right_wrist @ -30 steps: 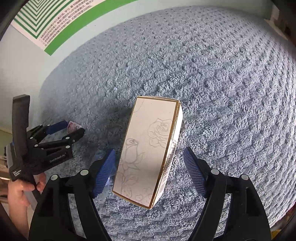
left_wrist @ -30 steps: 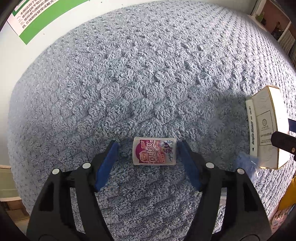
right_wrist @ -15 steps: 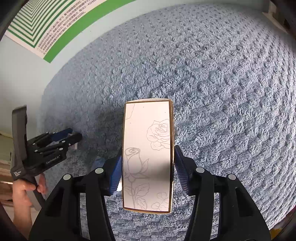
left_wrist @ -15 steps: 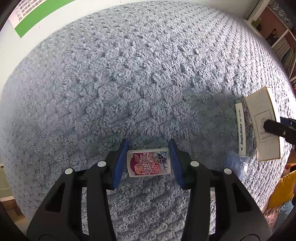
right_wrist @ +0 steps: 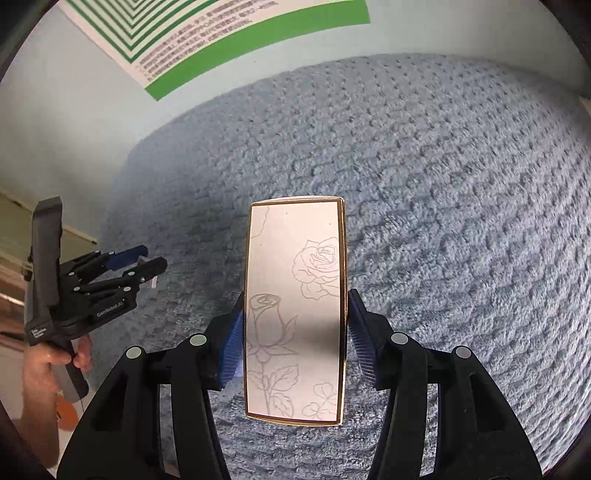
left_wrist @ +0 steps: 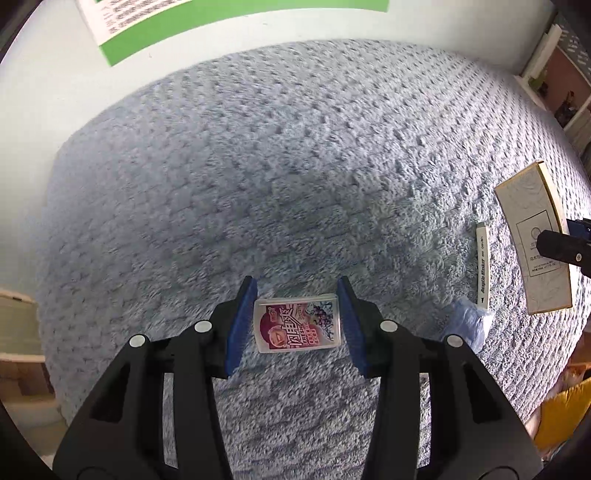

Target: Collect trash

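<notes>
A small clear plastic candy box [left_wrist: 297, 324] with a red and pink label hangs above the blue carpet [left_wrist: 295, 166]. My left gripper [left_wrist: 297, 326] is shut on it, a blue pad pressing each short side. In the right wrist view, a long cream box with rose drawings and a gold rim [right_wrist: 295, 288] is lifted off the carpet [right_wrist: 461, 221]. My right gripper [right_wrist: 295, 332] is shut on its long sides. The same cream box [left_wrist: 532, 236] shows at the far right of the left wrist view. The left gripper [right_wrist: 153, 258] appears at the left of the right wrist view.
A white marker pen [left_wrist: 483, 266] and a crumpled blue wrapper [left_wrist: 467, 323] lie on the carpet between the two grippers. A pale wall with a green and white poster [right_wrist: 221, 33] borders the carpet at the back. A person's hand [right_wrist: 44, 365] holds the left gripper's handle.
Both grippers closed on their boxes, then rose, lifting them off the carpet. The cream box turned straight between the right pads. More wall and poster show now.
</notes>
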The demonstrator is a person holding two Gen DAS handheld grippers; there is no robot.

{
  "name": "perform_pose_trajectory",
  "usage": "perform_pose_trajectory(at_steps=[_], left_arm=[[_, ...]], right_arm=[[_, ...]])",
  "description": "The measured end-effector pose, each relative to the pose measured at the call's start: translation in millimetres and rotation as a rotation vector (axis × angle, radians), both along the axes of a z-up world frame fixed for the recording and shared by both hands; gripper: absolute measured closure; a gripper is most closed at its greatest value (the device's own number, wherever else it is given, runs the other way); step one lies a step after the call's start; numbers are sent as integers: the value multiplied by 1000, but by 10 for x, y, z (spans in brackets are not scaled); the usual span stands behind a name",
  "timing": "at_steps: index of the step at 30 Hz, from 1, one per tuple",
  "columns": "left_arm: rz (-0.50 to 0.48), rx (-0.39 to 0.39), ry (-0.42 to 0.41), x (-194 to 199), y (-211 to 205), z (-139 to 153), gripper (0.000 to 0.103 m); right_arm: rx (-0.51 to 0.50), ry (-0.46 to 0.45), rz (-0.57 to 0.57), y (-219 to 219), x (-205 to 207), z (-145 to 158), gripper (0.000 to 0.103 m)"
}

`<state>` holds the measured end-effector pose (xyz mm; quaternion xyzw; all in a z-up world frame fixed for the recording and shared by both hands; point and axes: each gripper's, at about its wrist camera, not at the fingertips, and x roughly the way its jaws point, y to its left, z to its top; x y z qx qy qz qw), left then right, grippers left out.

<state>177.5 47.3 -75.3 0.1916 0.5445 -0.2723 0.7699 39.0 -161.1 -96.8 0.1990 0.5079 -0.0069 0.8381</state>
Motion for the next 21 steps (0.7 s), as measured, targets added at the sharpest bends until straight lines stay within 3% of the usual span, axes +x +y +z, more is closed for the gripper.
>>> perform_pose_trajectory(at_steps=[9,21], left_arm=[[280,40,-59,-355,571,188,61],[679,83,-55,-1313,1094,171,61]], right_arm=[[0,-49,320,469,237,109,50],[39,-49,731,1154,158,38,50]])
